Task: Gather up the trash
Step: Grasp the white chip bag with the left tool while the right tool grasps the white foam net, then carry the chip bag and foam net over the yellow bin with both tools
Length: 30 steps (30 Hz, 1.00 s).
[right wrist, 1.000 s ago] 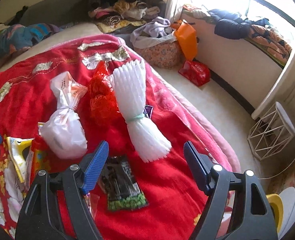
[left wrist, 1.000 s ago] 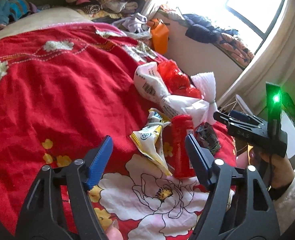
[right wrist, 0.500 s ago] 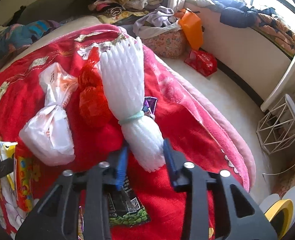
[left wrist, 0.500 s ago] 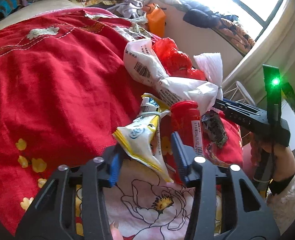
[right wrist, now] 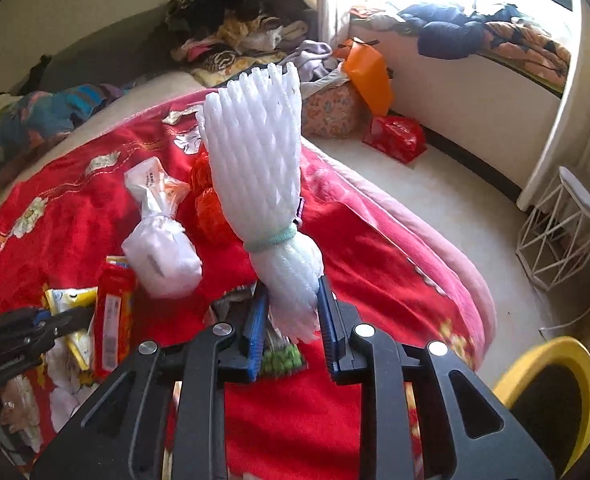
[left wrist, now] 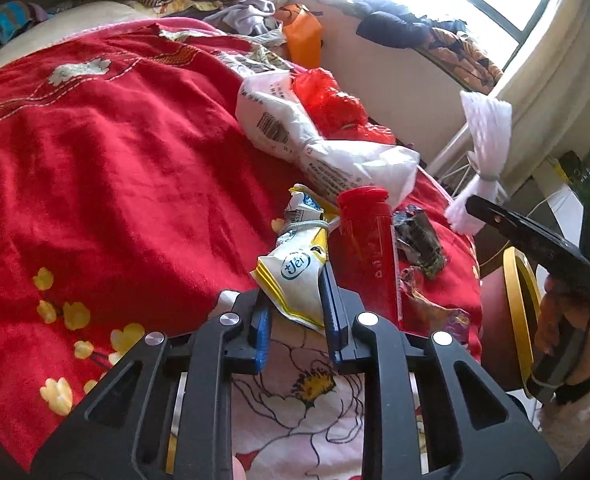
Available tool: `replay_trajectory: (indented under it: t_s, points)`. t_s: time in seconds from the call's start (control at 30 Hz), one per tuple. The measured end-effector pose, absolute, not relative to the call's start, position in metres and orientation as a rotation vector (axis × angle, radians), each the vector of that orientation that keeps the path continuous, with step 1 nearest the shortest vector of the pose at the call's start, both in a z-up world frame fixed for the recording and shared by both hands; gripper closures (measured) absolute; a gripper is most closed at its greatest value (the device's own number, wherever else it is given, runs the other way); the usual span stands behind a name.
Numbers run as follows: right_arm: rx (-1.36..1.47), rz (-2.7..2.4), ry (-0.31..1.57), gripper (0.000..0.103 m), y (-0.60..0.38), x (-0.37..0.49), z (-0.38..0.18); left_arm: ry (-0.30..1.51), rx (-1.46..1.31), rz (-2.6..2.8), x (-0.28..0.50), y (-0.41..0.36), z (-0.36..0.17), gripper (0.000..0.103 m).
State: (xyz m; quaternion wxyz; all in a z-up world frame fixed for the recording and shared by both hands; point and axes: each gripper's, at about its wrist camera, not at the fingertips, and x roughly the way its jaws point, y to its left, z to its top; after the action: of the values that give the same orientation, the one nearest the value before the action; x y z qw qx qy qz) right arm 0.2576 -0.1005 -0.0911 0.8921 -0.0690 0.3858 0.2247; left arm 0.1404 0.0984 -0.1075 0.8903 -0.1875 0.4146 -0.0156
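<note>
Left wrist view: the left tool (left wrist: 295,308), its jaws having just closed, pinches the yellow-and-white snack wrapper (left wrist: 295,280) by its near end for lifting off the bed (left wrist: 115,160). A red tube (left wrist: 369,248) lies just right; the dark wrapper (left wrist: 419,240) beyond is hard to make out.

Right wrist view: the right tool (right wrist: 289,320), likewise just closed, grips the white foam fruit net bundle (right wrist: 263,184) by its tied lower end, raised upright; it hides the red bag (right wrist: 211,208) behind. The yellow-rimmed bin (right wrist: 551,392) at lower right is cut off.

Two close wrist views angled down, sharing red bedspread (left wrist: 115,160)

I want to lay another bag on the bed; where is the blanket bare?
Bare: the red blanket left of the yellow wrapper and white bag. Crowded: around the red tube toward the bed's window-side edge.
</note>
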Motion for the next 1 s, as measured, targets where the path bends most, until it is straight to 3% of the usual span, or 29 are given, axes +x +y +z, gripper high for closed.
replay_trajectory:
  t_s: [1.0]
  points:
    - [-0.031,0.539,0.727,0.080,-0.125,0.153,-0.052,0.663,-0.311,0.038,0.080,0.095,-0.024,0.087]
